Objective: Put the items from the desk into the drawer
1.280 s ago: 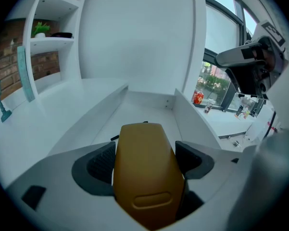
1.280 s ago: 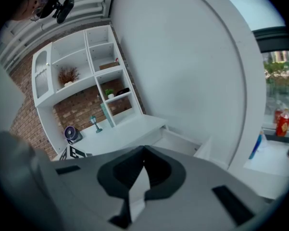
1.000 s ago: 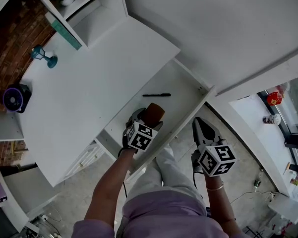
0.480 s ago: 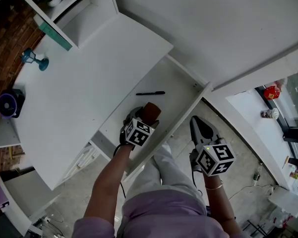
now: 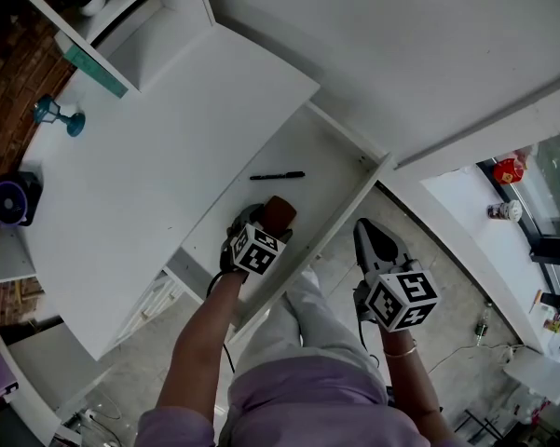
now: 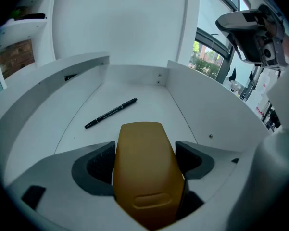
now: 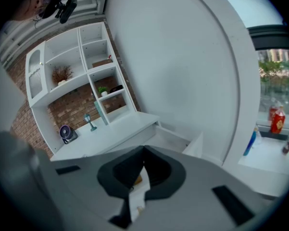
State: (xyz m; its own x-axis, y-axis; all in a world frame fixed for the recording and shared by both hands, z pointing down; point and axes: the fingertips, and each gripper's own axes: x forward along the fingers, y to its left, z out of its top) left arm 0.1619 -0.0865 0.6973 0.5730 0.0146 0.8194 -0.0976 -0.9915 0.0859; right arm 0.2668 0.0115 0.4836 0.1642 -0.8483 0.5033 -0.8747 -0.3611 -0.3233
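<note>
My left gripper (image 5: 268,218) is shut on a brown, rounded-end block (image 5: 280,211) and holds it over the near part of the open white drawer (image 5: 346,153). In the left gripper view the block (image 6: 144,167) fills the gap between the jaws. A black pen (image 5: 278,175) lies on the drawer floor beyond it, seen too in the left gripper view as the pen (image 6: 110,113). My right gripper (image 5: 373,237) hangs outside the drawer's front, over the floor, its jaws closed with nothing between them (image 7: 143,170).
The white desk top (image 5: 149,156) carries a purple fan (image 5: 9,198) and a small teal lamp (image 5: 56,115) at its far left. A shelf unit with a teal book (image 5: 93,71) stands behind. A second drawer (image 5: 37,361) is open low at the left.
Almost nothing: the head view has drifted slightly left. Both grippers keep their places relative to the drawer, and the block stays held.
</note>
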